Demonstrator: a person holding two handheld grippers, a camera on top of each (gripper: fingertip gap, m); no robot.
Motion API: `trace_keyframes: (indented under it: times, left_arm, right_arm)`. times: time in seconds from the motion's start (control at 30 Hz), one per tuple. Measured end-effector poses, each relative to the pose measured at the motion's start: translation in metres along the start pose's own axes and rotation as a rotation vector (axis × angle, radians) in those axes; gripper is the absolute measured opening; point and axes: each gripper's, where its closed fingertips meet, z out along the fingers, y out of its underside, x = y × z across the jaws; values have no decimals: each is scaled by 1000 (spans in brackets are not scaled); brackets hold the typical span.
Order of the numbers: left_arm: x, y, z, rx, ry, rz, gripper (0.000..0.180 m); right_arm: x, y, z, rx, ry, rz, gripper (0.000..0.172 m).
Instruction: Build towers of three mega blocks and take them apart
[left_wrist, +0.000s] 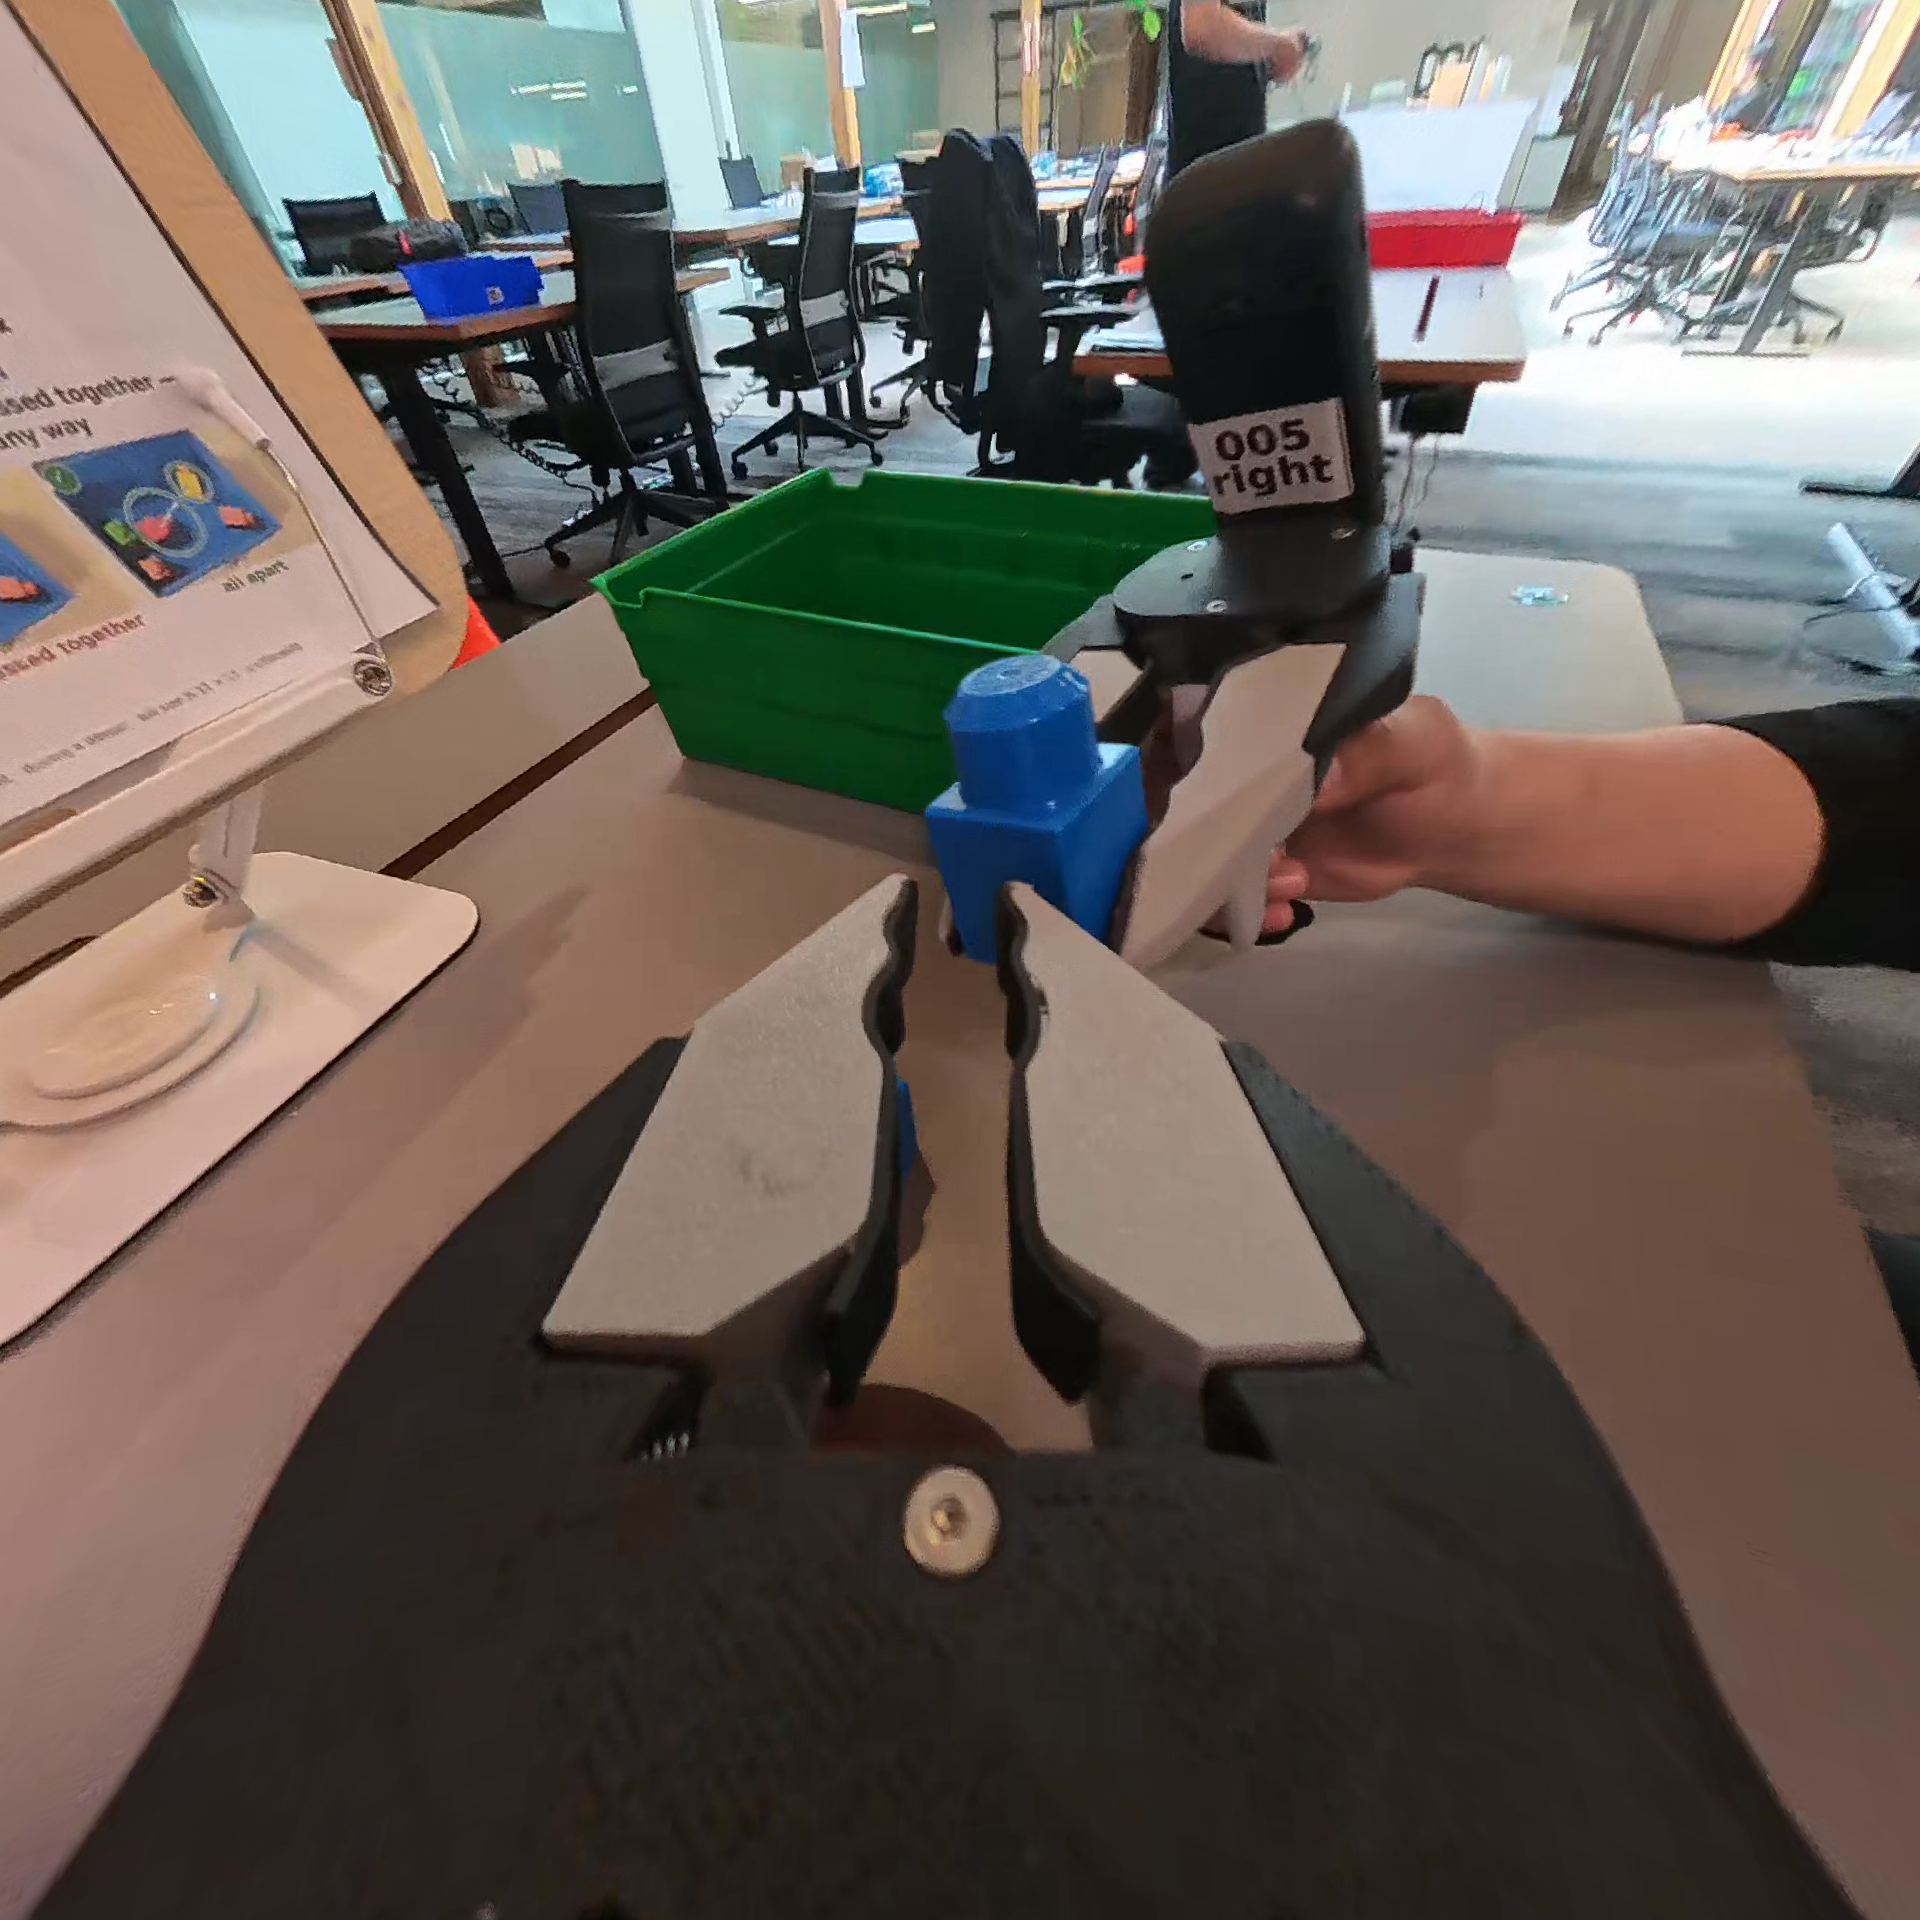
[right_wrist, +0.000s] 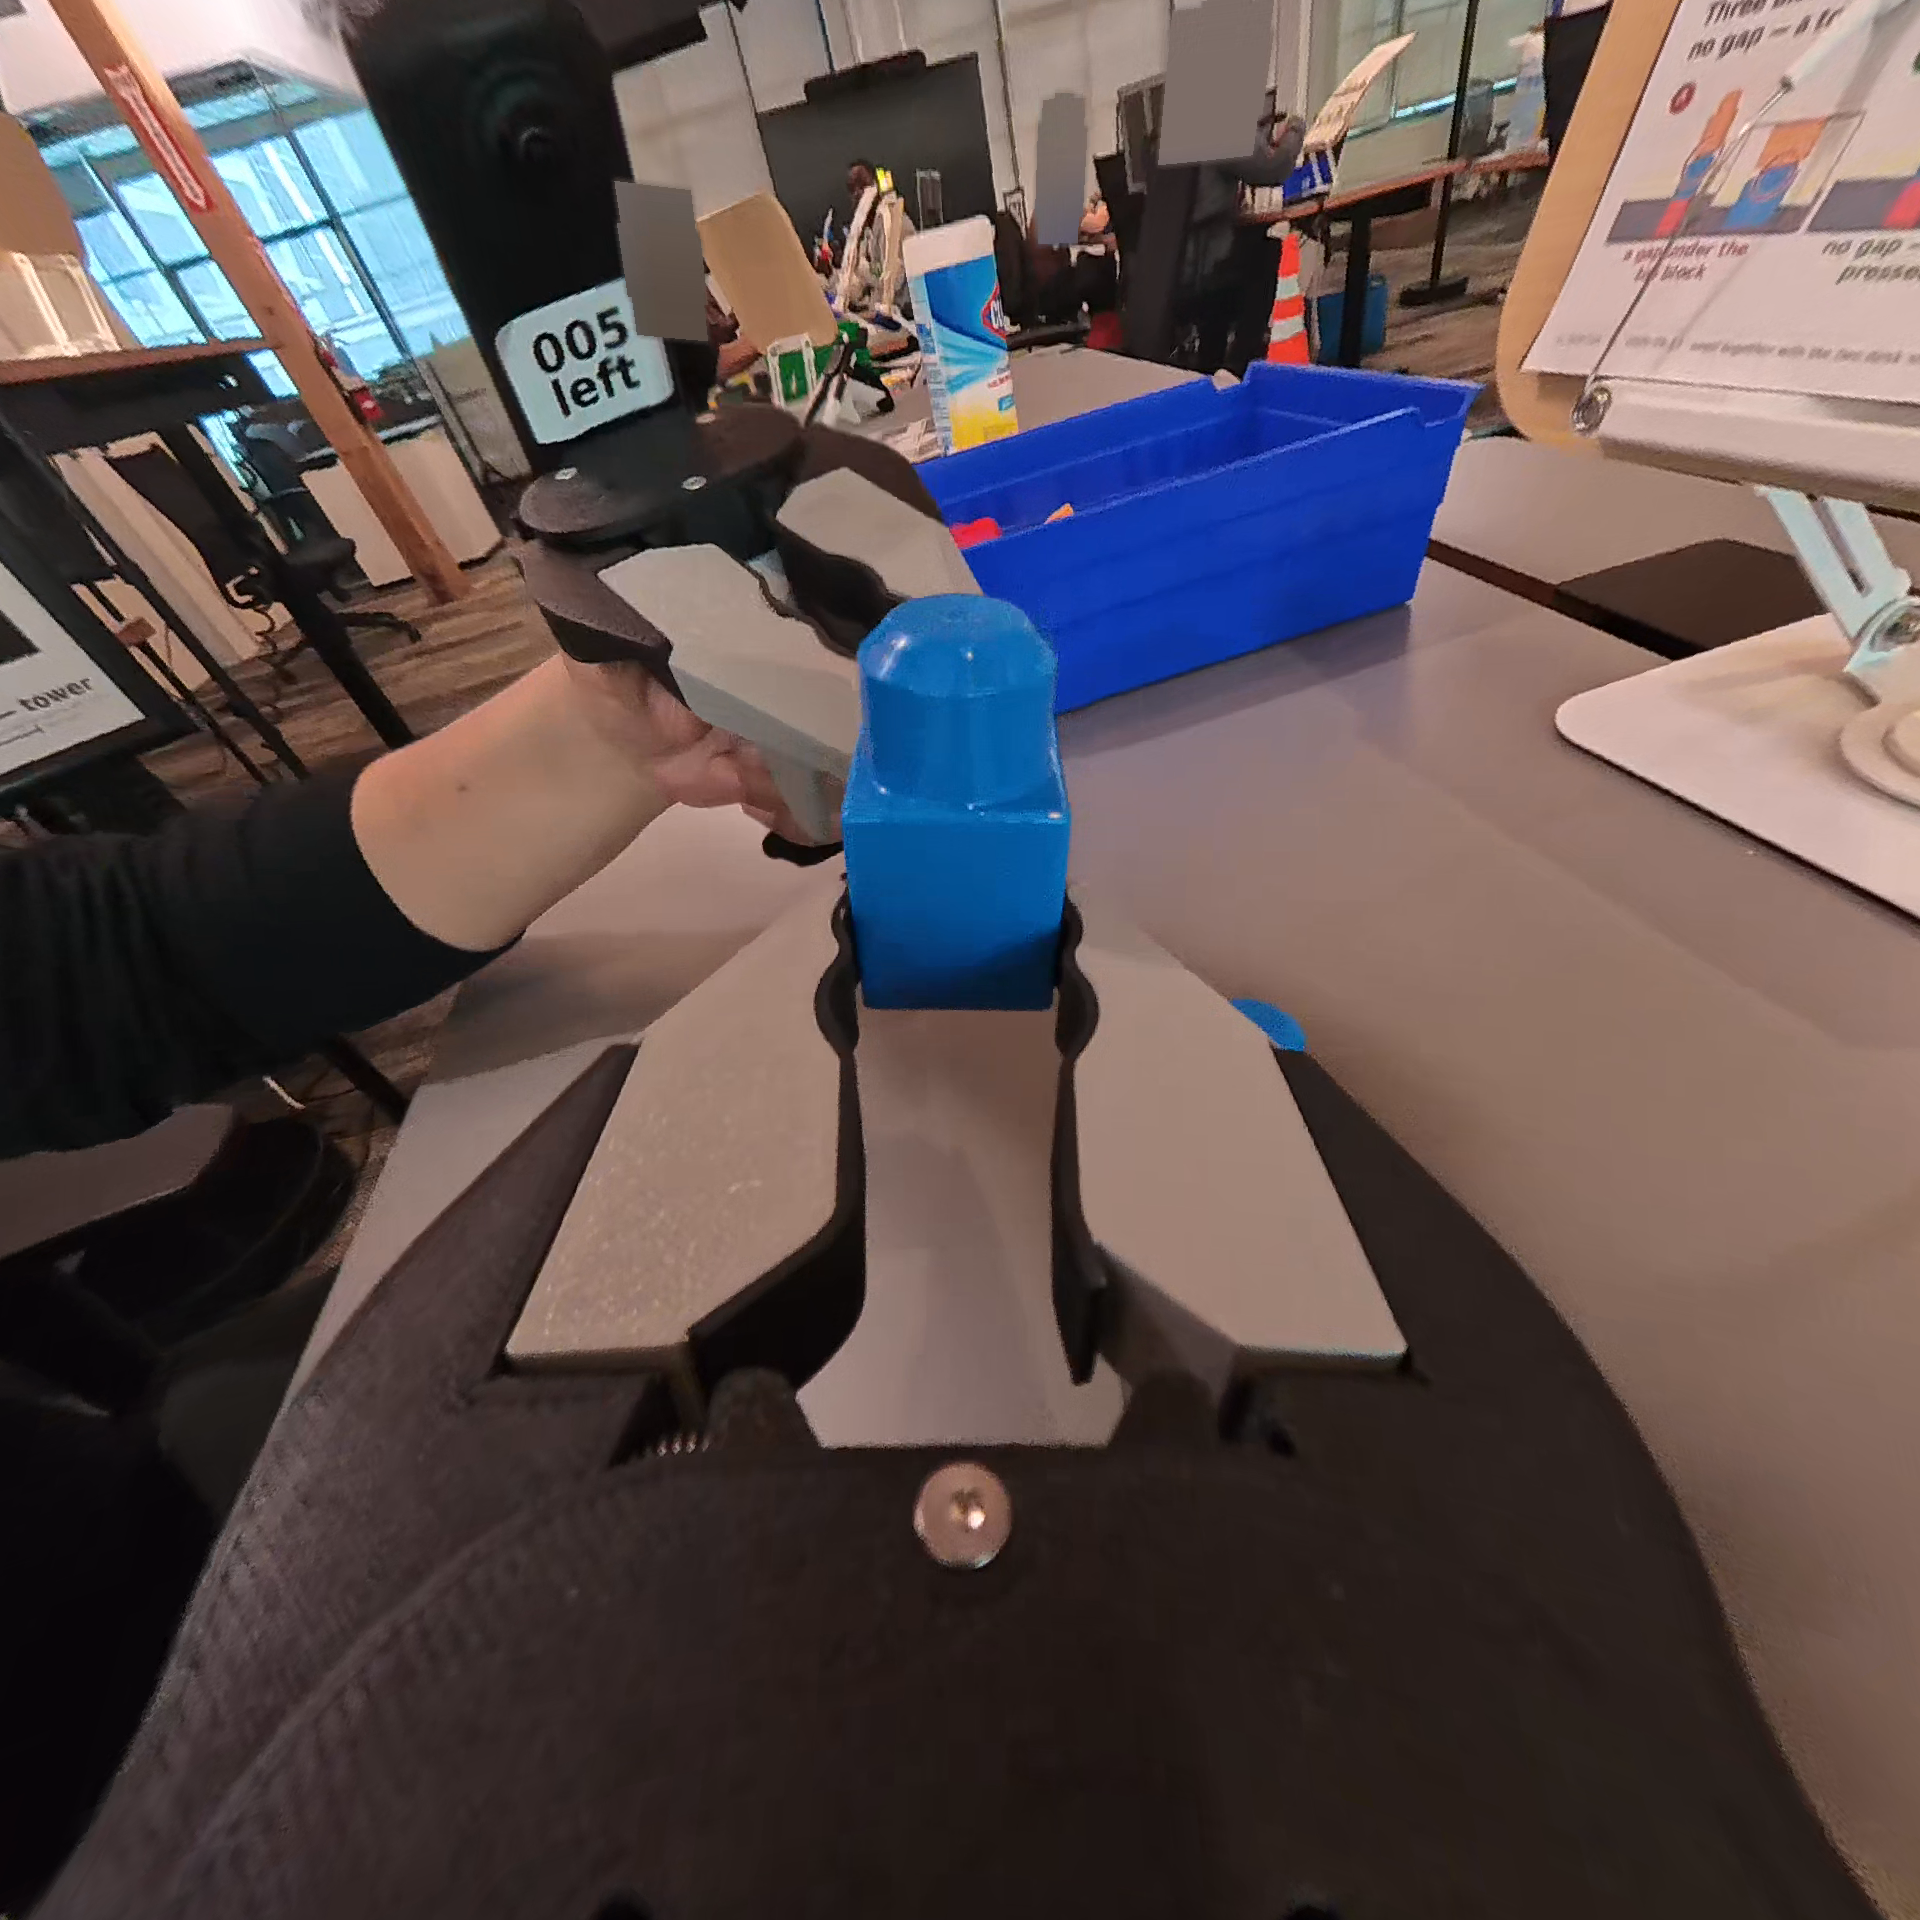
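R gripper (right_wrist: 958, 951) clamps blue block (right_wrist: 956, 831) upright above table (right_wrist: 1403, 935), pads pressed on both sides. L gripper (left_wrist: 956, 914) jaws narrowly apart, nothing between them, just beside block. Green bin (left_wrist: 883, 623) behind.

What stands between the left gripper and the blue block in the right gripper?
Nothing visible. The blue block, clamped by the right gripper, sits just past the left gripper's fingers, only table showing between.

Open office: black chairs (left_wrist: 634, 343), wooden desks (left_wrist: 499, 312), bright windows (right_wrist: 208, 239).
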Motion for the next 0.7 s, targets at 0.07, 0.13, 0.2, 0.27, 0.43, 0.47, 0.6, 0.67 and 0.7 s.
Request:
trace_keyframes:
  times: [0.07, 0.13, 0.2, 0.27, 0.43, 0.47, 0.6, 0.67, 0.7]
  left_arm:
    - [0, 2, 2, 28, 30, -32, 10]
    - [2, 5, 2, 56, 55, -49, 8]
    - [3, 12, 3, 63, 68, -59, 7]
    - [0, 19, 3, 36, 54, -47, 9]
    - [3, 25, -6, 34, 81, -65, 26]
    - [5, 27, -7, 31, 93, -66, 27]
    - [15, 31, -8, 28, 163, -92, 20]
    - [23, 29, -9, 43, 209, -107, 14]
    - [26, 28, -10, 49, 229, -110, 15]
  right_arm:
    - [1, 5, 2, -27, 9, -19, 33]
    - [2, 12, 5, -67, 18, -37, 33]
    - [4, 20, 8, -114, 33, -59, 32]
    - [7, 27, 10, -146, 50, -80, 32]
    - [2, 34, 12, -191, 27, -89, 32]
    - [1, 36, 12, -207, 18, -96, 32]
    - [-6, 40, 11, -236, -19, -111, 32]
    - [-11, 41, 9, -241, -53, -105, 32]
    - [-12, 41, 8, -248, -63, -105, 32]
